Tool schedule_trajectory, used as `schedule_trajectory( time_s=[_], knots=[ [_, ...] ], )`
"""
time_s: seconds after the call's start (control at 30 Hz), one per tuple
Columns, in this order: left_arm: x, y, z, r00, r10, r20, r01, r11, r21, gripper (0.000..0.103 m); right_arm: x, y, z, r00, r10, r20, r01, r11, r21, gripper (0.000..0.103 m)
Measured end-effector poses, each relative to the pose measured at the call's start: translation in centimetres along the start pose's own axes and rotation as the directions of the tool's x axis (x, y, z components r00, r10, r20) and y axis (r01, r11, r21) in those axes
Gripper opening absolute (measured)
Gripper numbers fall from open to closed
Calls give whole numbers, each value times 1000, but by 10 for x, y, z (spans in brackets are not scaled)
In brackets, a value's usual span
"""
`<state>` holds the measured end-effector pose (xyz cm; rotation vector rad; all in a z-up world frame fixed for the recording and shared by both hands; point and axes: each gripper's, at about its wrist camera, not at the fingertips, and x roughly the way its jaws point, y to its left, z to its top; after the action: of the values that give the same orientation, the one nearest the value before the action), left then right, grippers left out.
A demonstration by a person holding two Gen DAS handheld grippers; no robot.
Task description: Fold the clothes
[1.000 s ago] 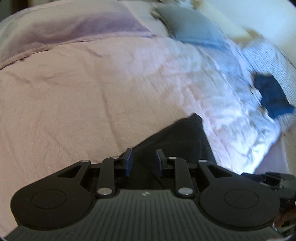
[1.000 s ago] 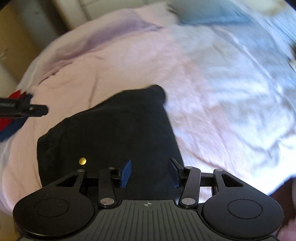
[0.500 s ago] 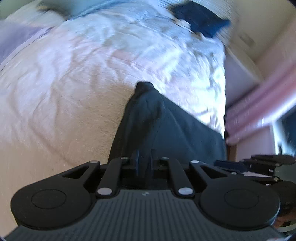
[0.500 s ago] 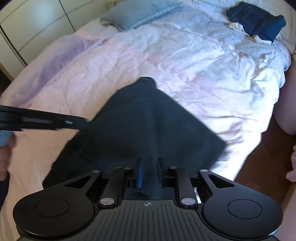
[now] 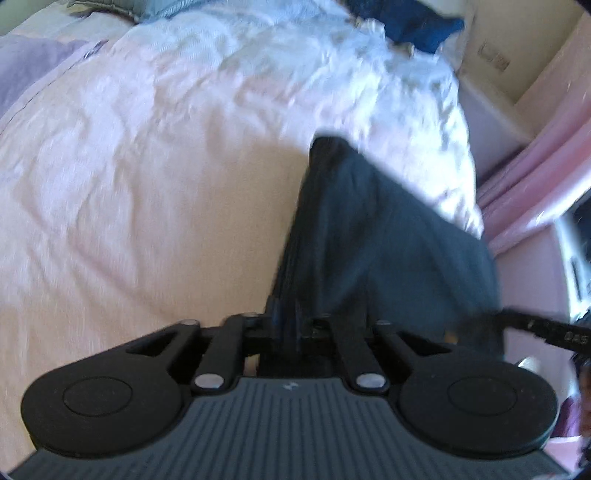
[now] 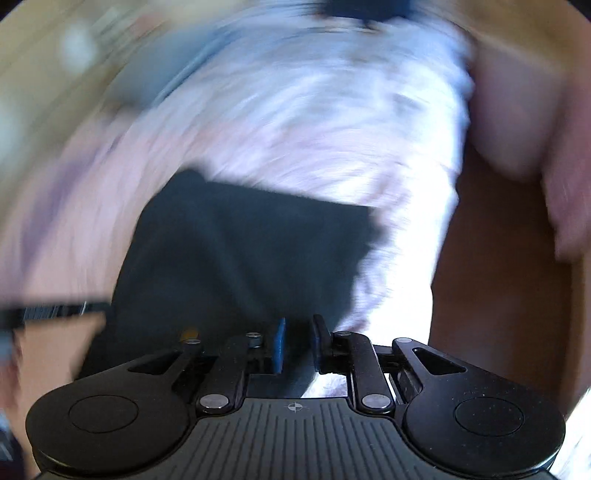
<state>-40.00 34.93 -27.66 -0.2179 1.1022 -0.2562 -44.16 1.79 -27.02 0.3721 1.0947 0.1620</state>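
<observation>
Two views from cameras mounted on hand-held grippers looked along their fingers over a bed covered with a pale pink quilt (image 5: 155,206). In the left wrist view, the left gripper (image 5: 291,325) was closed tight on the near edge of a dark garment (image 5: 369,236), its two fingers pressed together with the cloth pinched between them. The garment stretched away from the fingers across the quilt and narrowed to a rounded tip toward the middle of the bed. A folded dark blue item (image 5: 410,26) lay at the far end of the bed, well apart from the garment, and a grey-blue pillow (image 5: 122,5) sat at the top left edge. The other gripper's black finger (image 5: 535,325) reached in from the right, touching the garment's right corner. The right wrist view was heavily blurred. There, the right gripper (image 6: 297,345) had its fingers close together with the dark garment (image 6: 240,251) between them, one pad blue (image 6: 279,345). The garment lay near the bed's edge.
</observation>
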Motion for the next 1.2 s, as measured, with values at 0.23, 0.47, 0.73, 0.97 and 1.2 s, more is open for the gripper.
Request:
schedule_trajectory(
  time_s=[0.23, 0.47, 0.73, 0.97, 1.2],
  knots=[
    [63, 26, 94, 985, -171, -15, 166, 970, -181, 30, 44, -91, 49, 982, 177, 62, -184, 846, 501, 50],
    [121, 22, 129, 970, -227, -91, 194, 941, -275, 36, 94, -113, 70, 968, 250, 14, -196, 726, 659, 50],
    [118, 10, 122, 974, -226, -32, 213, 949, -230, 15, 100, -110, 75, 973, 232, -1, -182, 768, 614, 19],
    [109, 58, 96, 957, -265, 117, 289, 842, -456, 13, 88, -116, 56, 969, 233, 86, -229, 706, 670, 12],
    [117, 69, 85, 941, -286, 182, 339, 803, -490, 14, 92, -116, 39, 966, 213, 143, -252, 677, 691, 12]
  ],
)
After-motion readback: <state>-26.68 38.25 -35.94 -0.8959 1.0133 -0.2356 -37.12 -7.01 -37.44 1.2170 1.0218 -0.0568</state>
